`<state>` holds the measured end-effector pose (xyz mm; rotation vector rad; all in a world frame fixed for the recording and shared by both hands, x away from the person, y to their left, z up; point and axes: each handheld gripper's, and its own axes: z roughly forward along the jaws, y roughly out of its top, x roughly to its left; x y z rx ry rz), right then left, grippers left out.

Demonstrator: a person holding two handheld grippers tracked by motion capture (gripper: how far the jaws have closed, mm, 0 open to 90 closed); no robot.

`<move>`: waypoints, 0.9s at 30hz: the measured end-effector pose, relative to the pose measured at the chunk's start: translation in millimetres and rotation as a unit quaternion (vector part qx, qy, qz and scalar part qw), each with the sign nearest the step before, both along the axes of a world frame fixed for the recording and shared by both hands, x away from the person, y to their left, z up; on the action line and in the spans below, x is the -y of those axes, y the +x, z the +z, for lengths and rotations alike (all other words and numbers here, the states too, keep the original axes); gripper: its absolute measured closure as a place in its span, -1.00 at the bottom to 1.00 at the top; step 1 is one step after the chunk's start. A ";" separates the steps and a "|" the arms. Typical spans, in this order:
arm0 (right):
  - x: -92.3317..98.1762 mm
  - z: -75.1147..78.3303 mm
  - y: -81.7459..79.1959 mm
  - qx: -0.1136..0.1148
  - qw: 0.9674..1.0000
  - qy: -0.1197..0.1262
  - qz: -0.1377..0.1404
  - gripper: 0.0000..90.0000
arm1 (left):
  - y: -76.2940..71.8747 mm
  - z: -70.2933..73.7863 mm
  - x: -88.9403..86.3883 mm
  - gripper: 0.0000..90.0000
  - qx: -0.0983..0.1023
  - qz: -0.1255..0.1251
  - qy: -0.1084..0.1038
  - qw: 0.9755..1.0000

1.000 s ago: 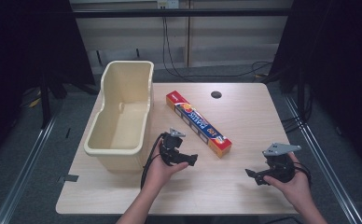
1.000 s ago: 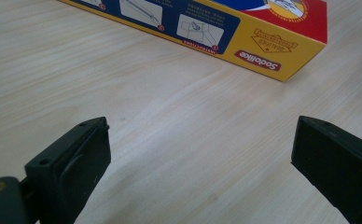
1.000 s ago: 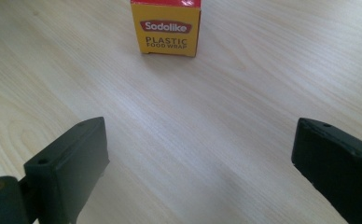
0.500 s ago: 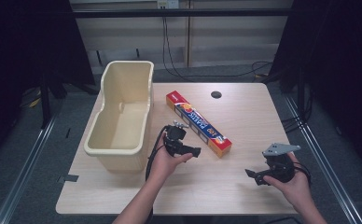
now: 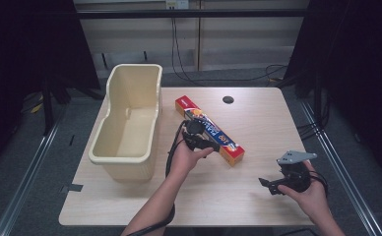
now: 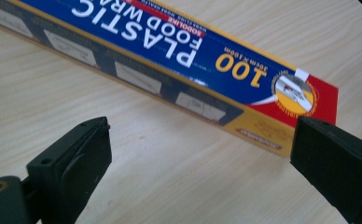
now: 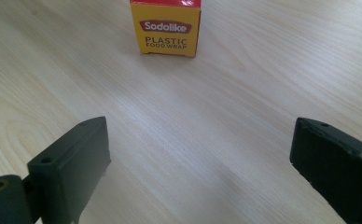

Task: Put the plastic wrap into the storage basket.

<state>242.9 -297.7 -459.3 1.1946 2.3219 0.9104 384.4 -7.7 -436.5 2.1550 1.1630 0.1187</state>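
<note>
Lying flat and diagonal near the middle of the bench (image 5: 258,123), a long plastic food wrap box (image 5: 213,133) ran from its red end toward the far edge to its yellow end toward the near right corner. Its blue top face read "PLASTIC FOOD WRAP" and "100" in the left gripper view (image 6: 179,56), and its yellow end panel read "Sodolike" in the right gripper view (image 7: 166,29). The left claw (image 5: 199,140), held in the left hand (image 5: 186,158), hovered at the box's near long side, about mid-length; its jaws were spread wide, apart from the box, with bare bench between them. The right claw (image 5: 268,185), held in the right hand (image 5: 311,194) near the near right corner, stood well apart from the box, jaws likewise spread wide over bare wood and aimed at the yellow end. A cream plastic tub (image 5: 111,157) sat along the left edge, beside the box. A dark round hole (image 5: 228,100) marked the bench near the far edge.
</note>
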 end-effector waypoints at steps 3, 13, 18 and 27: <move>0.7 0.4 -0.2 0.002 1.000 0.003 -0.001 -0.90 | 3.2 2.1 4.0 -0.78 -0.002 0.002 -0.003 1.000; 1.7 0.8 -1.2 0.001 1.000 0.008 0.000 -0.89 | 18.1 13.6 18.5 0.33 -0.013 -0.005 -0.020 1.000; 1.6 -0.5 -0.2 0.005 1.000 0.005 0.009 -0.89 | 22.8 11.7 28.8 0.71 -0.020 -0.026 -0.004 0.999; 0.6 -0.3 0.1 0.005 1.000 0.004 0.008 -0.89 | 30.6 7.7 49.8 0.93 -0.012 -0.024 -0.007 1.000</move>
